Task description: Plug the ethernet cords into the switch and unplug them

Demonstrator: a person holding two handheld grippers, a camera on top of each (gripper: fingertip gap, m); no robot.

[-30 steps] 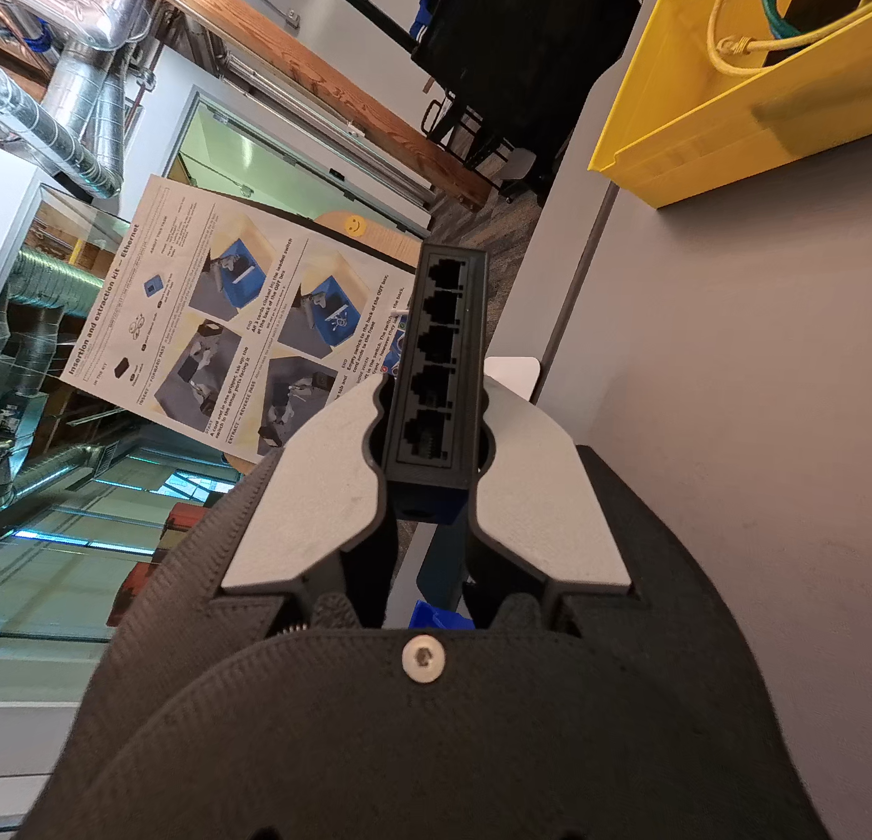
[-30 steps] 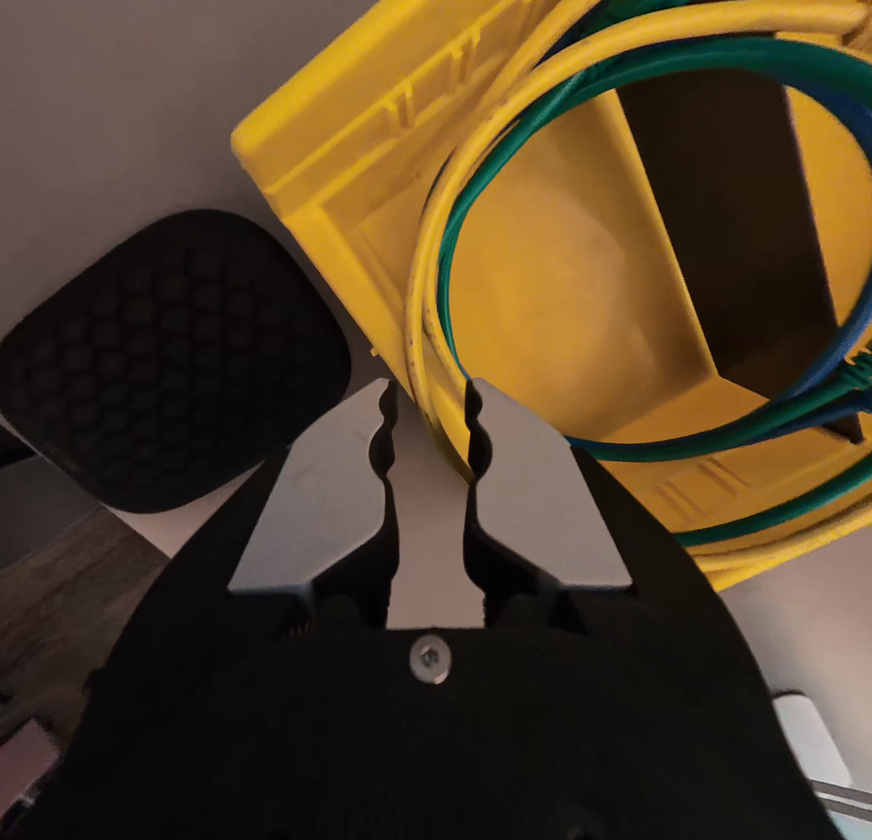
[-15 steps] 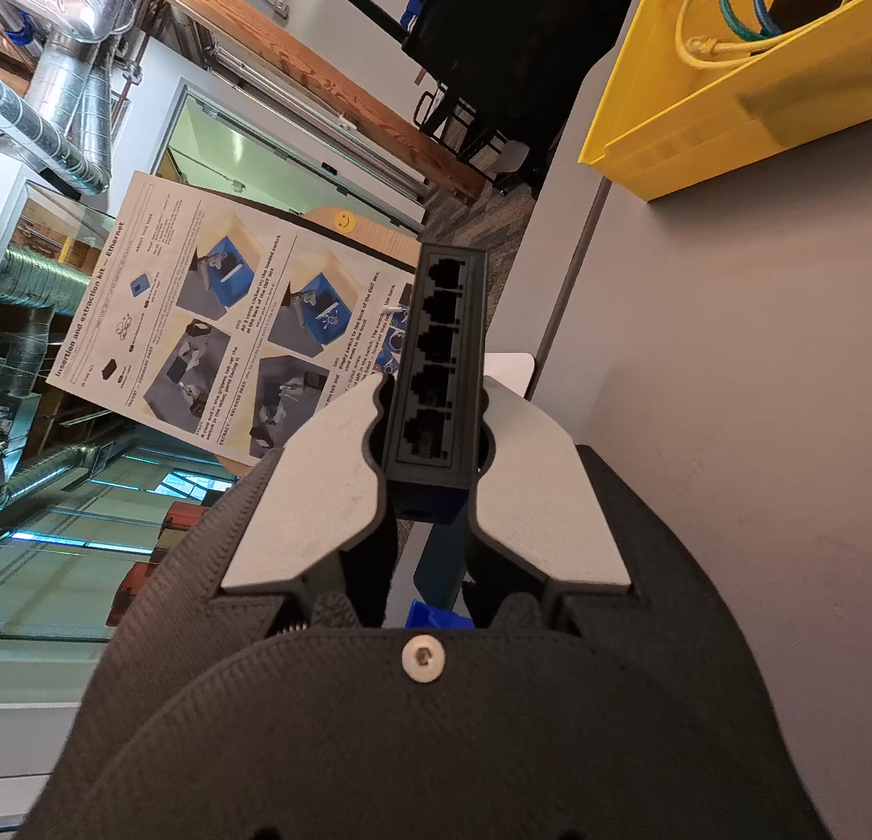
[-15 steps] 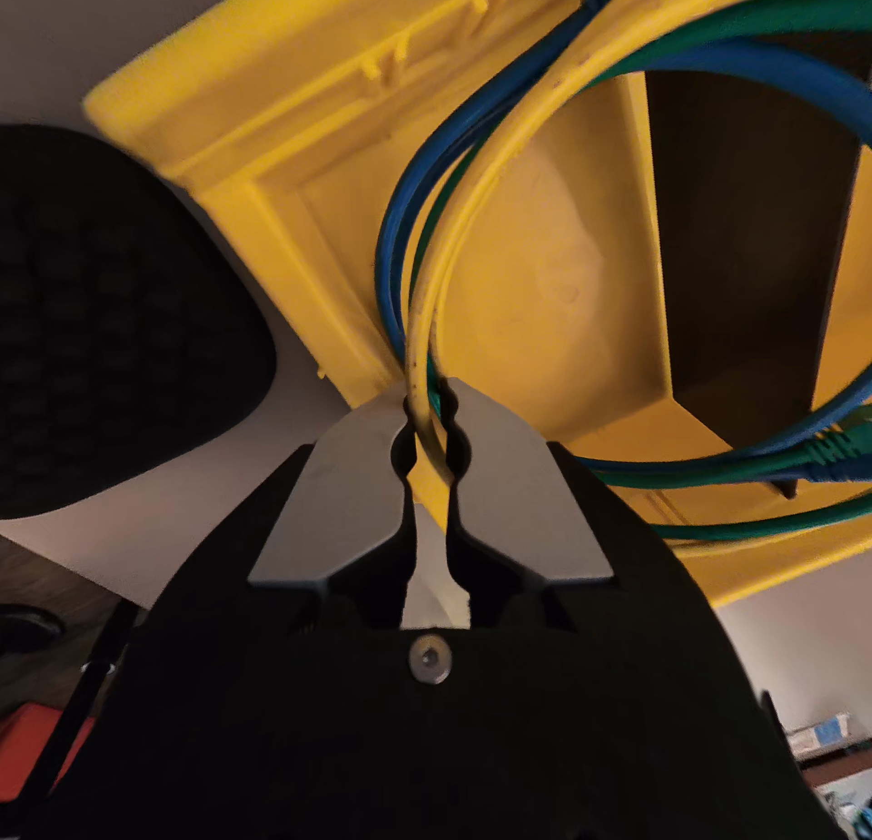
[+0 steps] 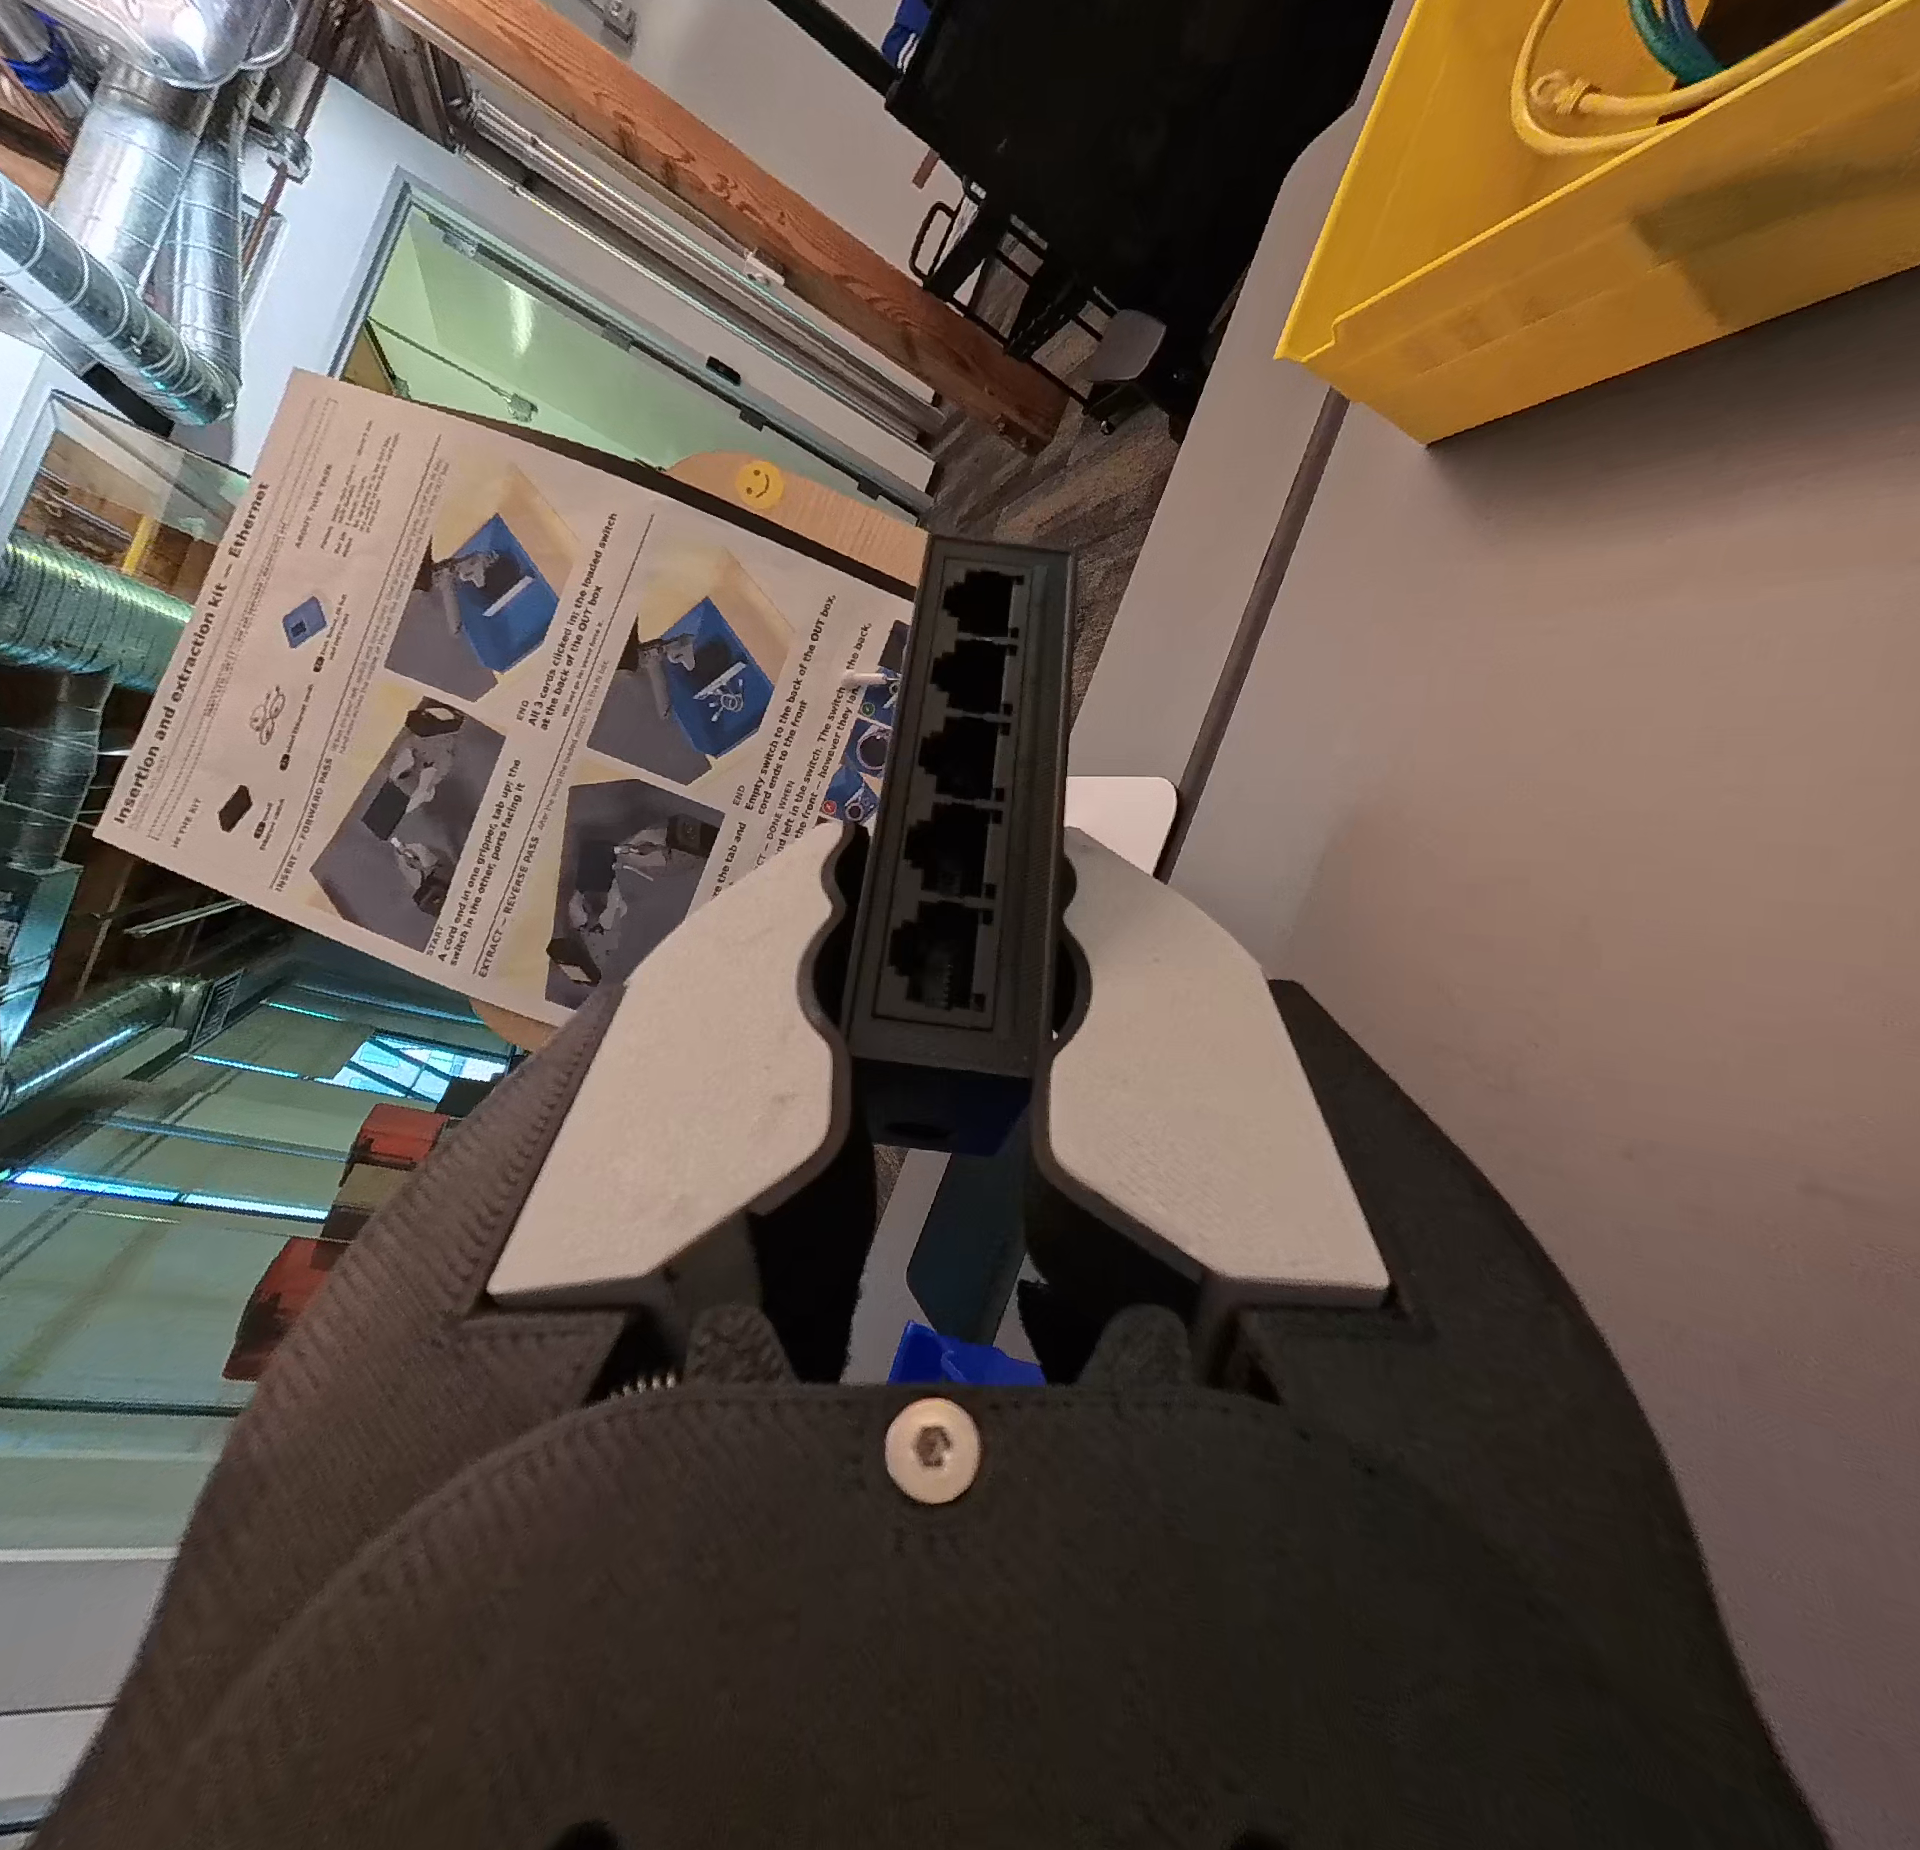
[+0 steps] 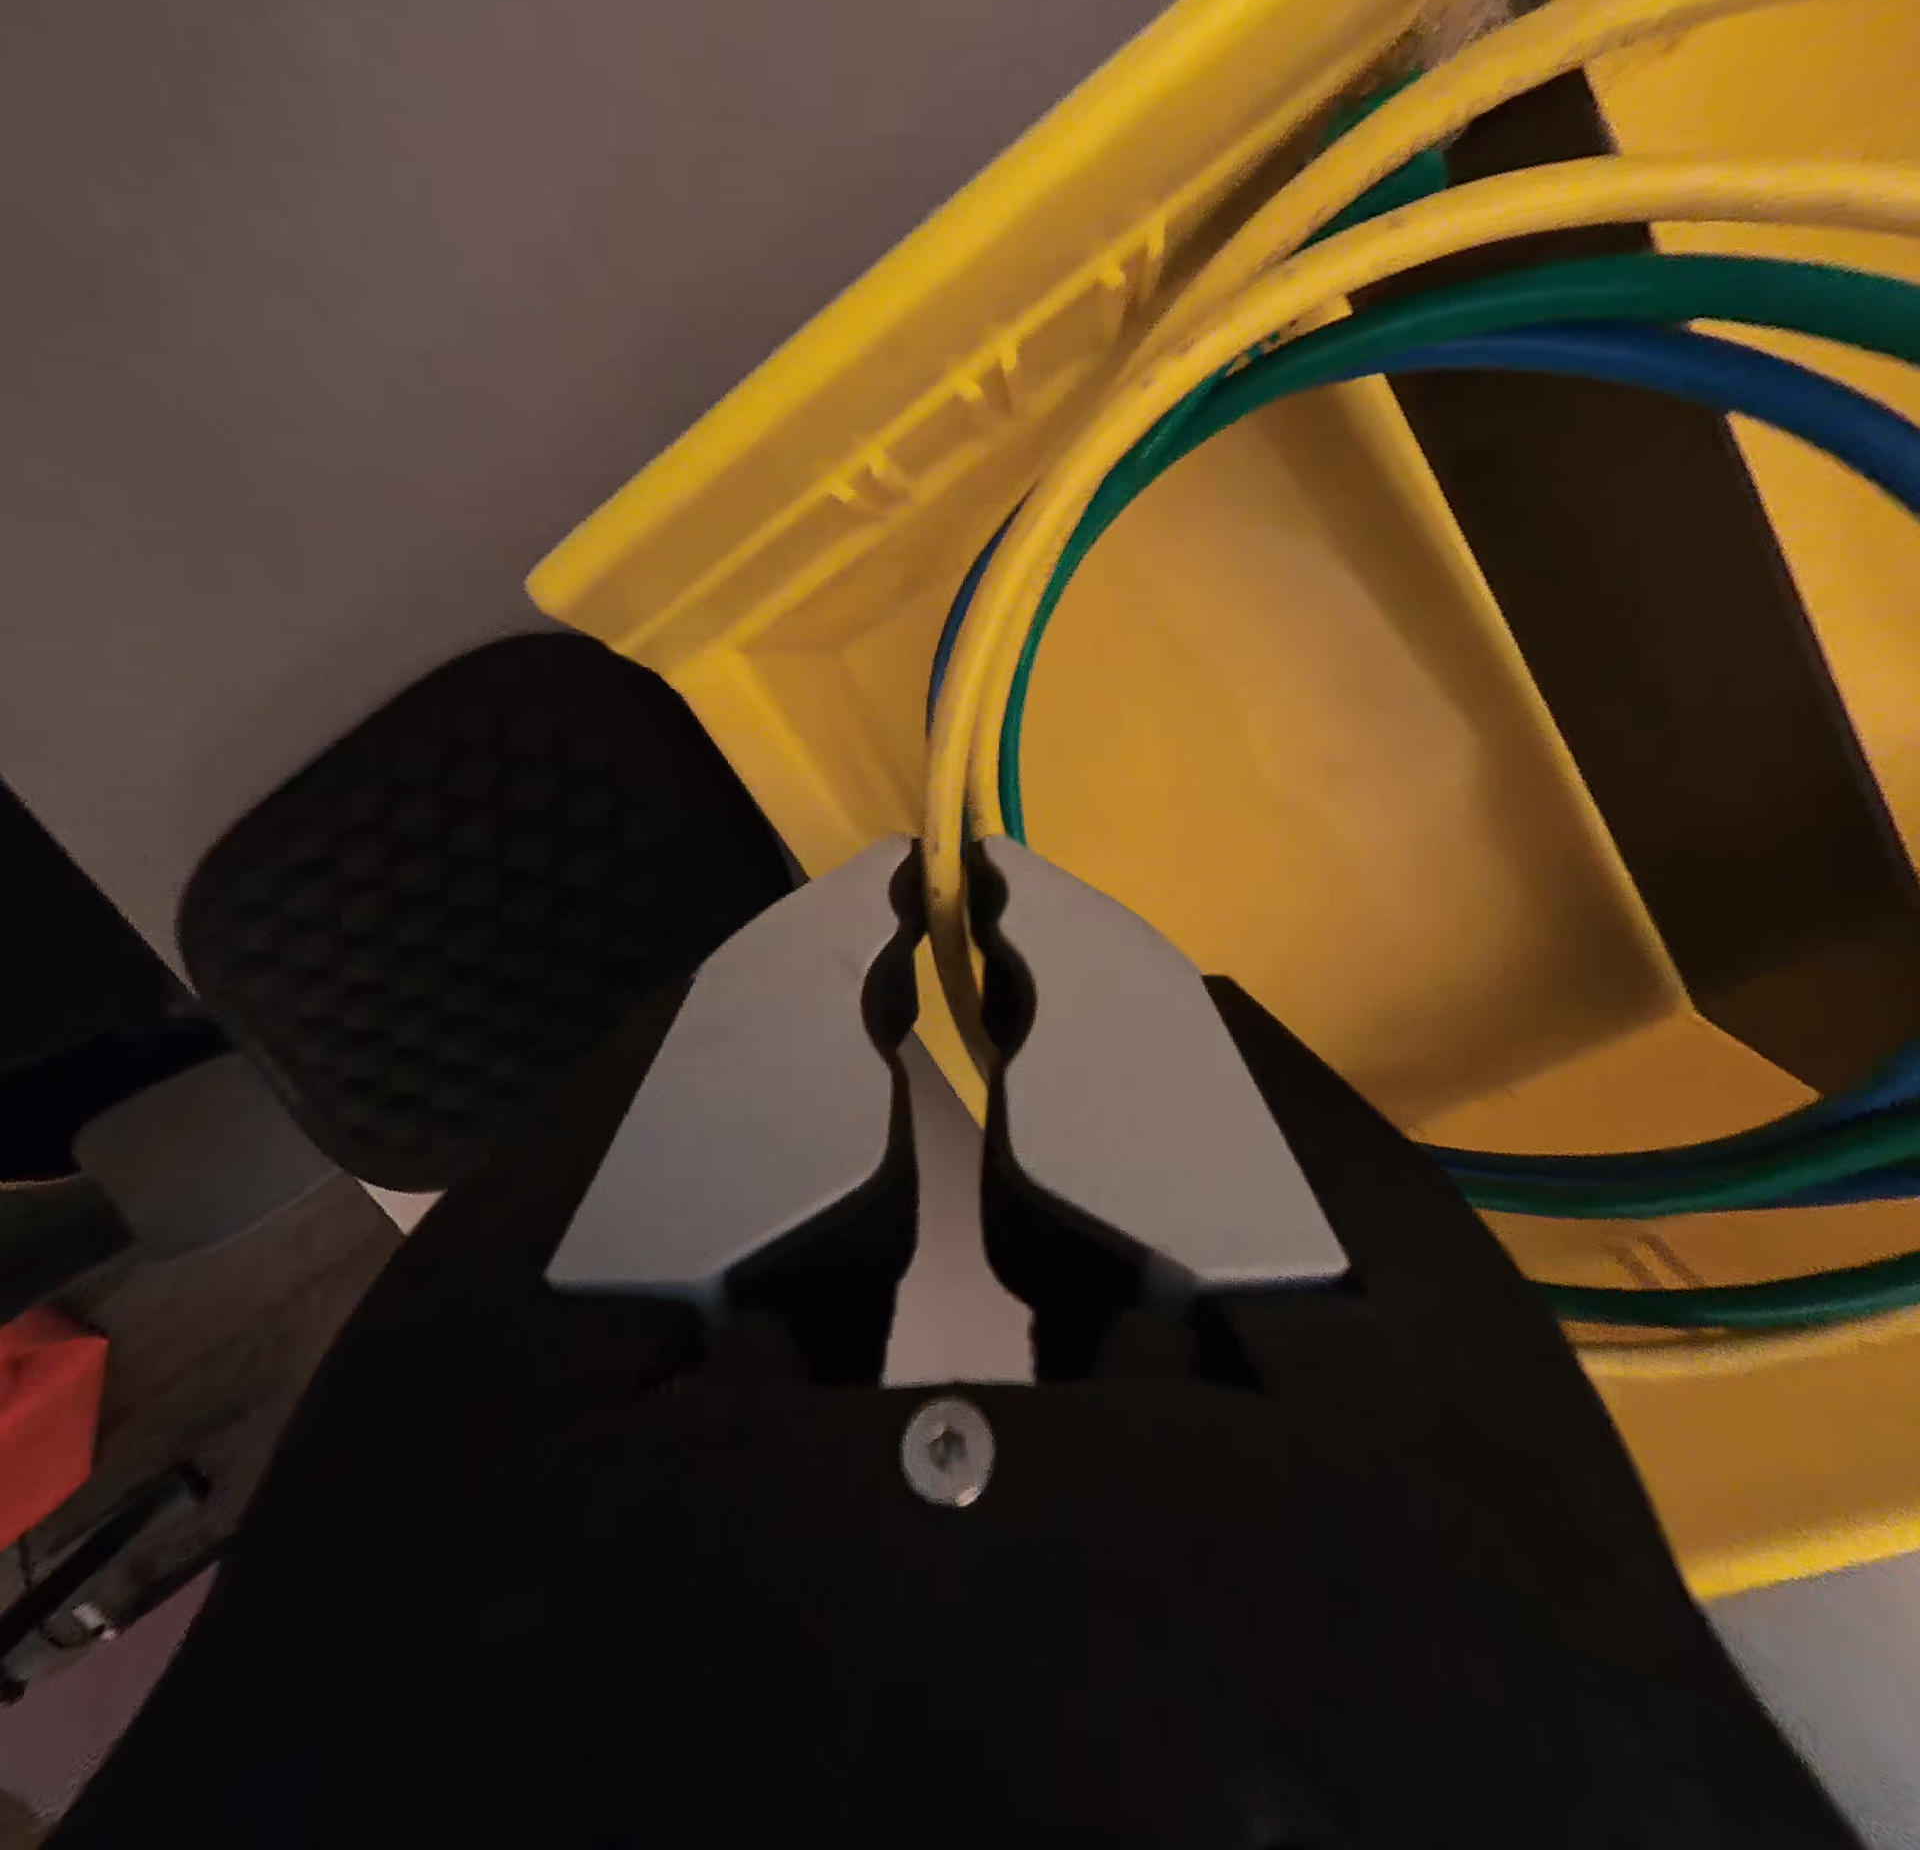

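1. While the left gripper (image 5: 951, 927) sits at the centre of the left wrist view, its grey fingers (image 5: 717, 1011) are clamped on the sides of a black ethernet switch (image 5: 971, 792), whose row of five empty ports faces the camera.
2. Behind the switch, at left of frame, a printed instruction sheet (image 5: 436, 699) stands upright.
3. At the upper right of that view, a yellow bin (image 5: 1558, 242) rests on the grey worktop (image 5: 1558, 761).
4. At the centre of the right wrist view, the right gripper (image 6: 948, 917) has its fingers (image 6: 1091, 1052) pinched on a yellow ethernet cord (image 6: 1143, 366) at the bin's (image 6: 831, 491) edge.
5. Green (image 6: 1558, 288) and blue (image 6: 1621, 366) cords loop inside the bin alongside it.
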